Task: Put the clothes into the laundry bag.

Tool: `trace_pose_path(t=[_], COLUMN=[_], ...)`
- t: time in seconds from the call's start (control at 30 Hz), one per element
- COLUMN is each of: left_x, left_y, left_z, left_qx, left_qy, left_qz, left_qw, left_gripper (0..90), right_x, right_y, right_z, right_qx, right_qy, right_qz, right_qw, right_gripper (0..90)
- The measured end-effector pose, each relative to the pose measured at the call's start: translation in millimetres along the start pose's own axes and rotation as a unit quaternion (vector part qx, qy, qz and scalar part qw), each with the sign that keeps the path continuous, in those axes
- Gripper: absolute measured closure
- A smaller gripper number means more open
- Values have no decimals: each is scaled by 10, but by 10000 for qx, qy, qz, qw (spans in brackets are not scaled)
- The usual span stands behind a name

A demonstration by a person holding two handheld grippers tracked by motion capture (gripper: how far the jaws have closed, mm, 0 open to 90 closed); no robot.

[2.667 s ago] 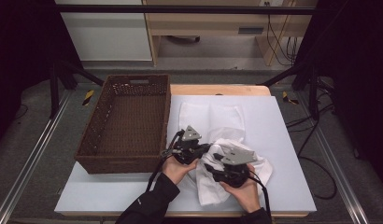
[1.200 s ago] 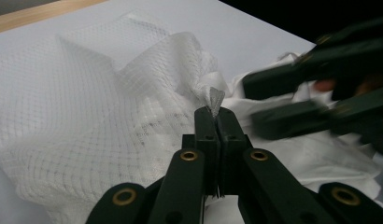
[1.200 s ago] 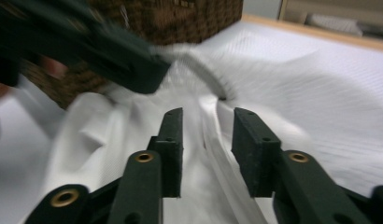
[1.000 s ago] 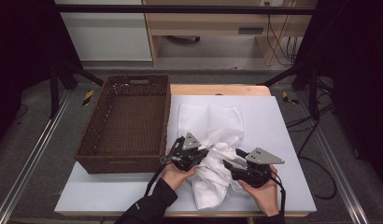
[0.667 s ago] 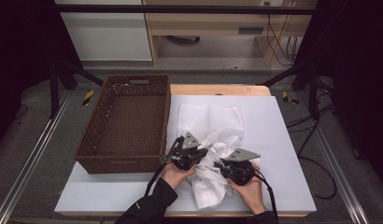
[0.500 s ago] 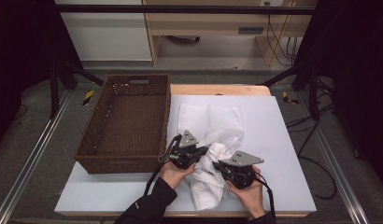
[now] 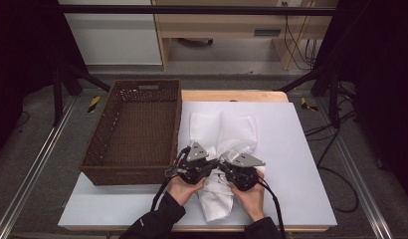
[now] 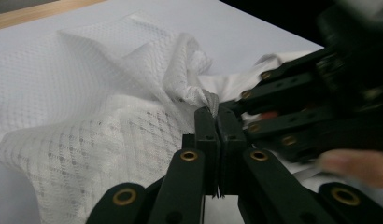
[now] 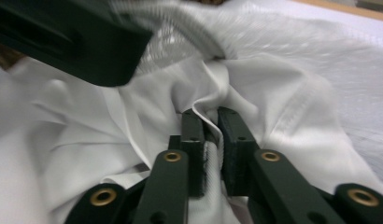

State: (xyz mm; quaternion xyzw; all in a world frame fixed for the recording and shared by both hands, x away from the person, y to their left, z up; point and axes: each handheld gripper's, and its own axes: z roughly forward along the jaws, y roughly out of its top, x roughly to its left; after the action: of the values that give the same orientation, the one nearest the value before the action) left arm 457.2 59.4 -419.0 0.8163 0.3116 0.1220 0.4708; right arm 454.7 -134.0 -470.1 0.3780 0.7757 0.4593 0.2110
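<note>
A white cloth [image 7: 223, 164] is laid on a white tabletop [image 7: 301, 164], beside a brown basket [image 7: 135, 132]. A fold is clamped by the left gripper [image 8: 216, 122]. A hem is pinched between the right gripper [image 9: 212, 122] fingers, which have just been closing. The grippers are nearly touching. A grey floor [image 7: 52, 164] is seen around the table.
</note>
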Motion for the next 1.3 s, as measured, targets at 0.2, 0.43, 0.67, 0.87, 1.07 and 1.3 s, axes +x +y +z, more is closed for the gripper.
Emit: trace_pose_path(t=[0.2,0.43,0.67,0.87,1.07,1.3], left_x=[57,97,101,59,-50,51], left_y=[-81,-73,-36,14,34,-44], left_z=[35,14,-52,-90,-66,-38], left_qx=[57,-47,-129,-183,-12,-35], left_qy=[59,49,29,-54,-132,0], left_qz=[8,-51,-89,-140,-120,-206], left_qw=[10000,10000,9999,9997,9998,9998], left_gripper=[891,891,890,890,890,889], right_x=[-66,255,354,254,175,157], right_y=[36,-31,-126,-15,-7,-69], right_z=[-504,-376,44,-117,55,7], right_qx=[-548,-251,604,189,218,-17], right_qy=[446,883,696,309,-151,203], right_qz=[135,-107,-408,-122,219,207], right_qw=[9974,9957,9949,9993,9994,9996], right_gripper=[536,316,735,794,783,648])
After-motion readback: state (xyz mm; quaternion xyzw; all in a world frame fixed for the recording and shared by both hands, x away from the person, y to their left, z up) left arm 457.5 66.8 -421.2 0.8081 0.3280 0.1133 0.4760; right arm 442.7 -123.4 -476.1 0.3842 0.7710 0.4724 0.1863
